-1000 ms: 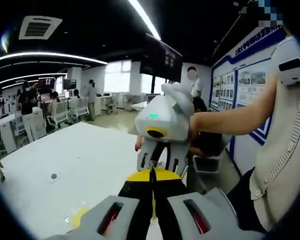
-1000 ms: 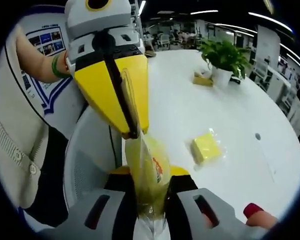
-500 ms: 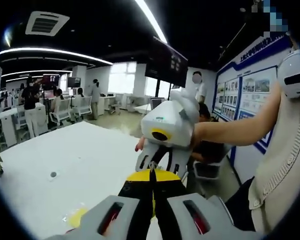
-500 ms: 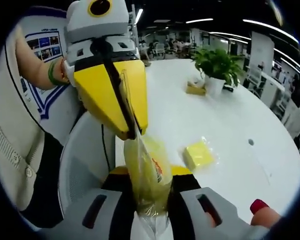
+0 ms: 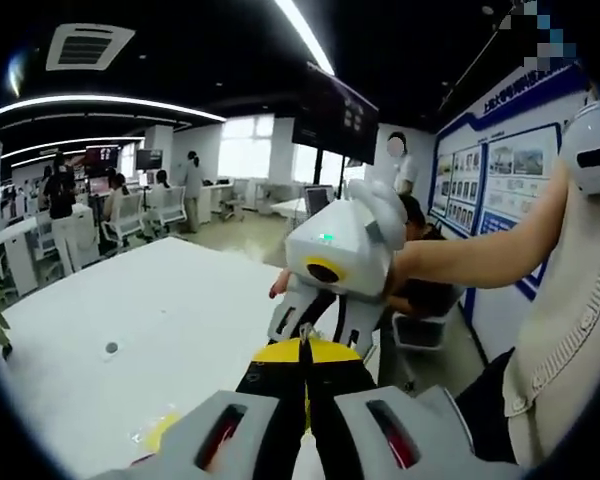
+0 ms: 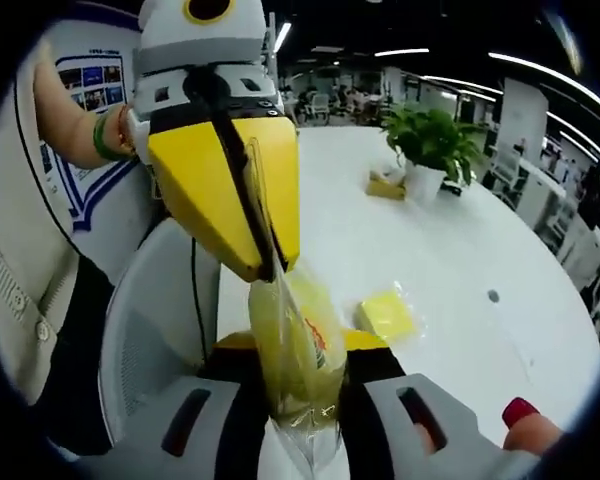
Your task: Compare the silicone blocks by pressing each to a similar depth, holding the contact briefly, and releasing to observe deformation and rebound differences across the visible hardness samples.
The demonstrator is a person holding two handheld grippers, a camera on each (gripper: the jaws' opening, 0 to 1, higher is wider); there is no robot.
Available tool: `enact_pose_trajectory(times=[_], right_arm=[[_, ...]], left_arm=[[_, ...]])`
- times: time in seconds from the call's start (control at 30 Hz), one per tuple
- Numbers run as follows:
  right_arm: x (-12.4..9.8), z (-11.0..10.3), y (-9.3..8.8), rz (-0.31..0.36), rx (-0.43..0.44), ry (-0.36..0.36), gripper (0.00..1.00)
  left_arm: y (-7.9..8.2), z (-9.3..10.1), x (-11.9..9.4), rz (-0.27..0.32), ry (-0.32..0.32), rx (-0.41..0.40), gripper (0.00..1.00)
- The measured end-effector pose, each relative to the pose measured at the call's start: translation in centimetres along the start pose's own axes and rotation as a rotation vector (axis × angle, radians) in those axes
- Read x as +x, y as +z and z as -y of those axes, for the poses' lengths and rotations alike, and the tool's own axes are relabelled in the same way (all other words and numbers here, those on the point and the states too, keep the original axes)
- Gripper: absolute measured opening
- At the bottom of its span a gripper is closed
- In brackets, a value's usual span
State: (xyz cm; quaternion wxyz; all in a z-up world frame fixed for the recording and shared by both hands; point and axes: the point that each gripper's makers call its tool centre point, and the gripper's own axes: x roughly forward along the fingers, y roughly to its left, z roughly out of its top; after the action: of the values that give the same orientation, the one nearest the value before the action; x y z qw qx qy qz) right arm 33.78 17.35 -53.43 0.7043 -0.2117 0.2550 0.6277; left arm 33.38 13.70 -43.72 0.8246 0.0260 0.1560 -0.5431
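We hold a yellow silicone block in a clear plastic bag [image 6: 295,350] up off the white table [image 6: 430,260], caught between both tools. In the right gripper view, the right gripper [image 6: 298,395] has its jaws closed on the lower part of the bagged block, and the left gripper [image 6: 263,265] comes in from above with its yellow jaws pinched on the bag's upper edge. In the left gripper view, the left gripper's jaws meet with no gap showing, and the right gripper [image 5: 315,325] faces it from just beyond.

A second yellow block in its wrapper [image 6: 387,312] lies flat on the table, well apart from the held one. A potted plant [image 6: 430,140] stands farther back, with a small yellowish item [image 6: 385,185] beside its pot.

Handling judgement: the held sample looks light and soft, and seems to bulge slightly between the jaws. The film looks slick and crinkly, so a hold on the bag alone could slide. We judge the block's broad faces the better place to press, squarely and mid-face, so depth can be matched between samples. The thin bag edge may tear under pull.
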Motion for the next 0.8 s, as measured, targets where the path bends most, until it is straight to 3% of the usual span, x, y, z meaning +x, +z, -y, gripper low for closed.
enact_pose_trajectory(times=[0.5, 0.7, 0.8], right_arm=[[0.6, 0.0, 0.3, 0.016, -0.015, 0.01, 0.24], [1.4, -0.5, -0.6, -0.012, 0.014, 0.02, 0.27], [1.7, -0.7, -1.1, -0.017, 0.019, 0.022, 0.29]], left_arm=[[-0.3, -0.5, -0.4, 0.001, 0.002, -0.052, 0.0], [-1.5, -1.0, -0.4, 0.023, -0.021, -0.189, 0.0], [-2.5, -0.9, -0.3, 0.007, -0.033, -0.222, 0.0]])
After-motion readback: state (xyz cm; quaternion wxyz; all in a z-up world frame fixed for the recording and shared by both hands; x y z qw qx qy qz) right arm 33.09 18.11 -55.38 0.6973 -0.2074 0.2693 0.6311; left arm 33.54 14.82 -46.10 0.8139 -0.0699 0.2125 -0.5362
